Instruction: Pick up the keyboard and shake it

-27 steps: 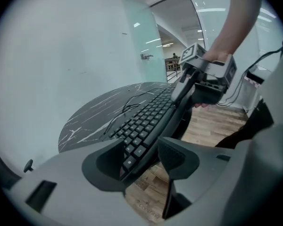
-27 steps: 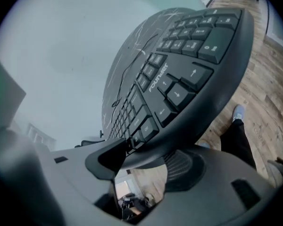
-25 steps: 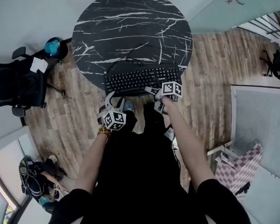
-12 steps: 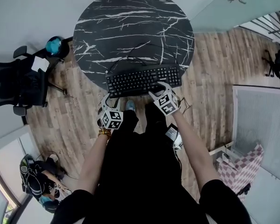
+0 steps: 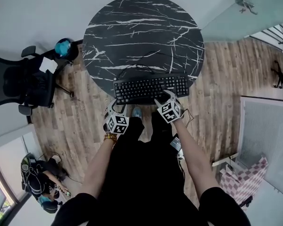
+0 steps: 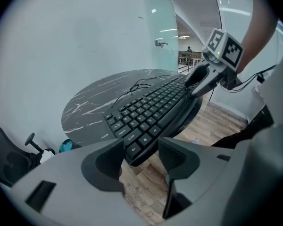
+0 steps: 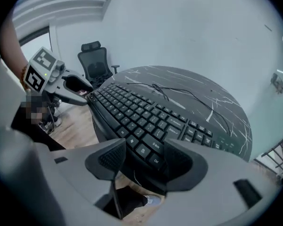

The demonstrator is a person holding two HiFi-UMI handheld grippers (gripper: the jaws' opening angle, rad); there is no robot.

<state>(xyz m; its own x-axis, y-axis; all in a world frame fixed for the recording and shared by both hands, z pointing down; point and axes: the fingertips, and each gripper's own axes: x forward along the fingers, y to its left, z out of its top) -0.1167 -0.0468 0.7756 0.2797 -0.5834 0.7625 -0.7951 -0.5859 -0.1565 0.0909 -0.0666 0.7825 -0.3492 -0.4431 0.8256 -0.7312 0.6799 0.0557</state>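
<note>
Keyboard (image 5: 150,87), front corners hidden by left claw (image 5: 115,106), right claw (image 5: 164,97)

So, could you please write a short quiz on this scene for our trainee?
1. True or false: the keyboard lies at the far edge of the round table.
2. What stands between the jaws of the left gripper? A) a corner of the keyboard B) a cable C) nothing
3. Fill in: the jaws of the right gripper stand ___.
Key: 1 false, it lies at the near edge, by the person; 2 A; 3 apart.
</note>
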